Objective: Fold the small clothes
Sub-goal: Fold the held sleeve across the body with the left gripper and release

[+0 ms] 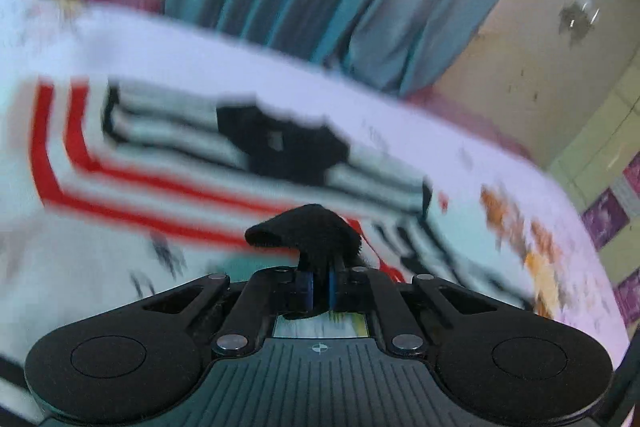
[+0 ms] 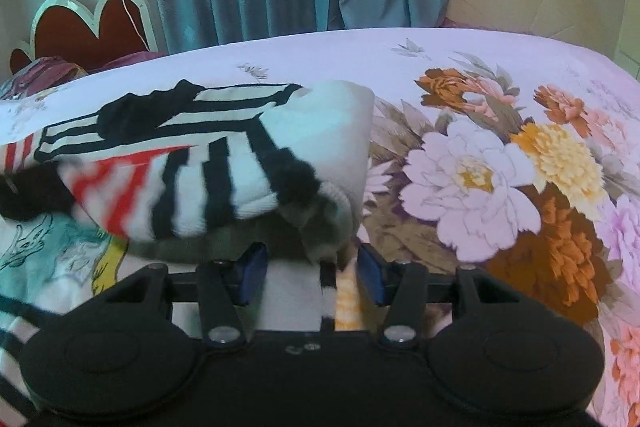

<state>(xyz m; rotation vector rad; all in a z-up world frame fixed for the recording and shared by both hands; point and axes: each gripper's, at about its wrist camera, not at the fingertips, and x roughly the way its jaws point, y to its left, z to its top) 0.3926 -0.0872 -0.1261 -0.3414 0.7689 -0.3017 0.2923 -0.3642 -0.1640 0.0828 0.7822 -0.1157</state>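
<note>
Black trim was pinched by the left gripper (image 1: 319, 283); right gripper (image 2: 312, 281) gaped beneath the soft, light striped garment (image 2: 208, 163), best held at hems.

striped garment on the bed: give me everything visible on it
The striped garment is a small knit-looking piece, white with black stripes, a band of red stripes along one side and black trim. It lies partly folded on the flowered bedsheet, one layer doubled over another. The left gripper is shut on a black edge of it, lifting that part. The right gripper is open, with a fold of the cloth hanging over its fingers. The left wrist view is motion-blurred, so finer detail cannot be made out.
</note>
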